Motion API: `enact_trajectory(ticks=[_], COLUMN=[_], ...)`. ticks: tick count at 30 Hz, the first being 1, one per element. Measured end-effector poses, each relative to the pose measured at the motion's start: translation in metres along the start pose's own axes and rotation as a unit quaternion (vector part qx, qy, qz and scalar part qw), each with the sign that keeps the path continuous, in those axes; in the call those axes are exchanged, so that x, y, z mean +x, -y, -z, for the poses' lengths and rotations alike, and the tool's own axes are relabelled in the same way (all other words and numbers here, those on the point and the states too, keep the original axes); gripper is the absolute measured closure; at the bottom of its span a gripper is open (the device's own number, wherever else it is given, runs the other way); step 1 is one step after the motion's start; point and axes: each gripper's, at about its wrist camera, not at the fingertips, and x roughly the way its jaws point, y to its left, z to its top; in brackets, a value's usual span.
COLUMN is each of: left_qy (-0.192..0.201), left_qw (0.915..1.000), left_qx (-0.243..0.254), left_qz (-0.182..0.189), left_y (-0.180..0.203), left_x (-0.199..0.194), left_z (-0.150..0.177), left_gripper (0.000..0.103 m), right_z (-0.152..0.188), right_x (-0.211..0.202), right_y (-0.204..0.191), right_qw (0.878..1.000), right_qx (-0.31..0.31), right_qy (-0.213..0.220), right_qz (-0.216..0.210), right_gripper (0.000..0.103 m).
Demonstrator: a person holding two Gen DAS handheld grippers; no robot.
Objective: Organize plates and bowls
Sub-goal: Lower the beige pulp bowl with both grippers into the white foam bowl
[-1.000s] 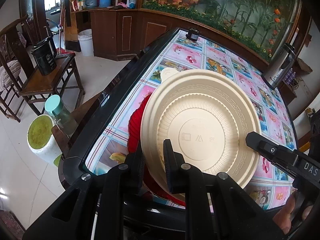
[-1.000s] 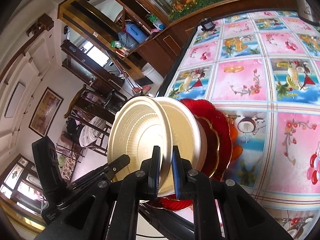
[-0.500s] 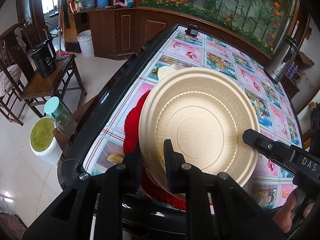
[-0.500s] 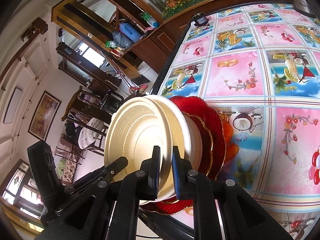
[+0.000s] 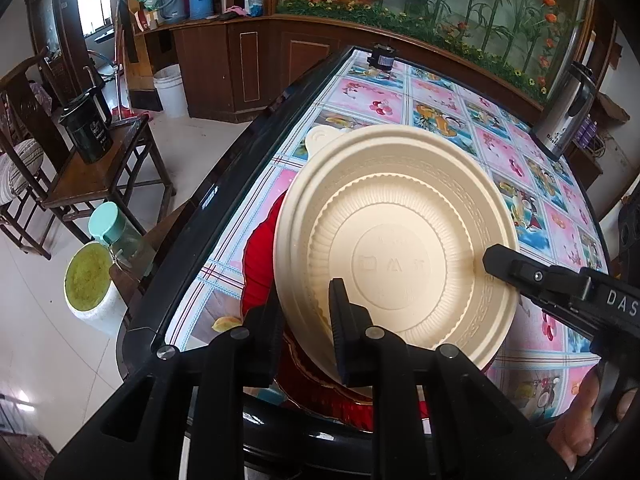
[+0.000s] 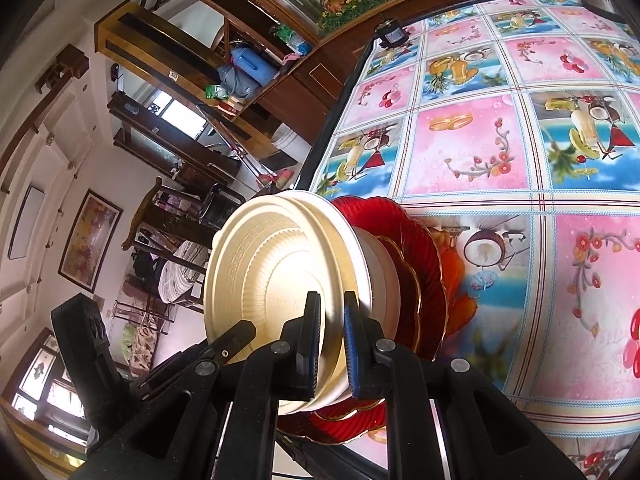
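Note:
A cream plate point(image 5: 396, 240) is held bottom-up and tilted over a stack near the table's front edge. My left gripper point(image 5: 306, 320) is shut on its near rim. My right gripper point(image 6: 330, 336) is shut on the rim of the same cream plate point(image 6: 272, 280), and its finger point(image 5: 520, 276) shows at the plate's right side in the left wrist view. Under the plate lie a cream bowl point(image 6: 380, 272) and red scalloped plates point(image 6: 424, 280) on something orange point(image 6: 456, 280). The red plate point(image 5: 260, 264) peeks out to the left.
The table point(image 5: 440, 92) has a fruit-patterned cloth and a black rim. A steel flask point(image 5: 568, 112) and a small black device point(image 5: 382, 58) stand at its far side. Left of the table are a wooden stand with a dark jug point(image 5: 88, 132), a teal-capped bottle point(image 5: 108, 228) and a white tub point(image 5: 88, 284).

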Motion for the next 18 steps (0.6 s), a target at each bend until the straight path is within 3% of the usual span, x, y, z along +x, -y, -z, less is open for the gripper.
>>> enact_trajectory(ticks=[7,15,18], left_qy=[-0.011,-0.060,-0.068], left_qw=[0.9999,0.9972,0.9966], left_qx=[0.002,0.005,0.015], left_qz=[0.007,0.045,0.044], left_y=[-0.003,-0.009,-0.006], left_x=[0.003,0.012,0.013], left_z=[-0.004,-0.011,-0.011], left_gripper=[0.085,0.083,0.080], right_z=[-0.012,-0.023,-0.023], right_x=[0.005,0.012,0.013], right_y=[0.008,0.017,0.019], right_qw=[0.999,0.994,0.993], right_qx=[0.038,0.089,0.098], right_qy=[-0.024,-0.055,-0.061], right_qz=[-0.017,-0.033,-0.033], right_gripper=[0.090,0.090,0.090])
